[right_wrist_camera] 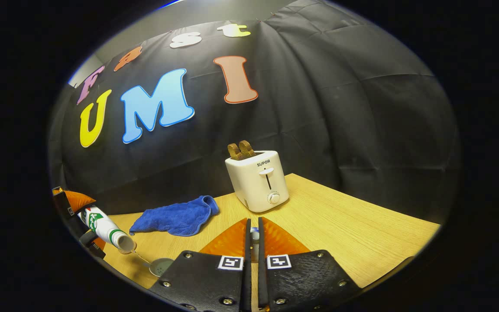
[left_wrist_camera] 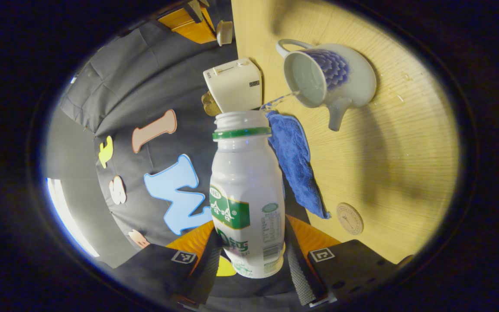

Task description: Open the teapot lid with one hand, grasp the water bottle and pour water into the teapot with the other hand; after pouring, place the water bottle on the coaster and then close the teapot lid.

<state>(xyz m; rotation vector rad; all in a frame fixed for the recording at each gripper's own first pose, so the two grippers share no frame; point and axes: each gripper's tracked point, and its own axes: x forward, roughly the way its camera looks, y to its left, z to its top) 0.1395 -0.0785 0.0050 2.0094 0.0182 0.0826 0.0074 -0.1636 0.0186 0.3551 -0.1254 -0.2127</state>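
My left gripper [left_wrist_camera: 254,256] is shut on a white plastic water bottle [left_wrist_camera: 247,186] with a green label and no cap. The bottle is tipped, and a thin stream of water [left_wrist_camera: 280,99] runs from its mouth into the open white-and-blue teapot [left_wrist_camera: 329,80] on the wooden table. A round coaster [left_wrist_camera: 349,219] lies on the table nearer to me. In the right gripper view, my right gripper [right_wrist_camera: 254,242] is shut on the small knob of the teapot lid [right_wrist_camera: 254,236], held above the table. At far left there, the tipped bottle [right_wrist_camera: 106,227] pours into the teapot rim [right_wrist_camera: 161,265].
A blue cloth [right_wrist_camera: 176,216] lies crumpled on the table [right_wrist_camera: 362,234] between the teapot and a white toaster [right_wrist_camera: 258,180] holding bread slices [right_wrist_camera: 241,151]. The cloth [left_wrist_camera: 295,160] and toaster [left_wrist_camera: 234,84] sit close behind the bottle's mouth. The table edge runs along the black wall.
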